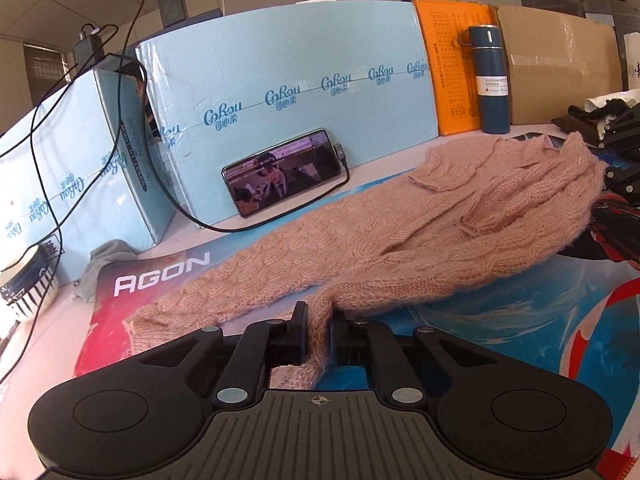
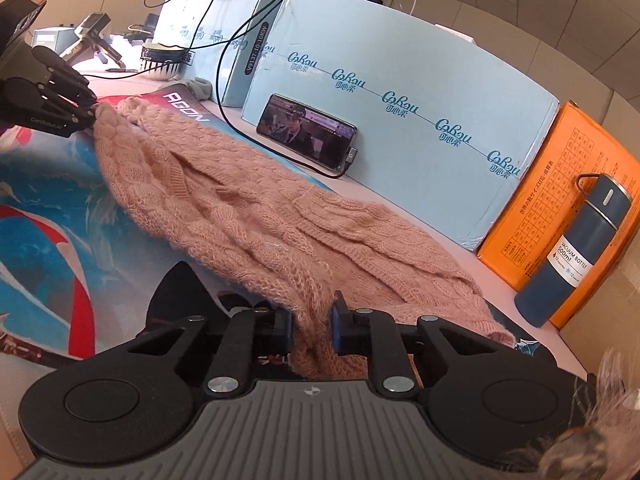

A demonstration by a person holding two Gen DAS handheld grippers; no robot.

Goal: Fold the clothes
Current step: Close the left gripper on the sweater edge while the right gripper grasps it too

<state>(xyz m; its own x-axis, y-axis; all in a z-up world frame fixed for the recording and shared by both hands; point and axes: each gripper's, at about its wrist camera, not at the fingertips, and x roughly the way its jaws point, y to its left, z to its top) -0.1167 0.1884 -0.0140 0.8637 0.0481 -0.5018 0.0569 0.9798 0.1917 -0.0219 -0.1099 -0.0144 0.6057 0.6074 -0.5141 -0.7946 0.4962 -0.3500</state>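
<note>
My left tool [image 1: 318, 330] and right tool [image 2: 311, 326] are each clamped on an edge of the pink sweater [image 1: 400, 232] sprawled across the surface [image 1: 500, 320], soft, light, stretchy knit, best pinched at hems.

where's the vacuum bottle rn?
The vacuum bottle stands upright at the back right in the left wrist view, against the orange box, just beyond the pink sweater.
</note>
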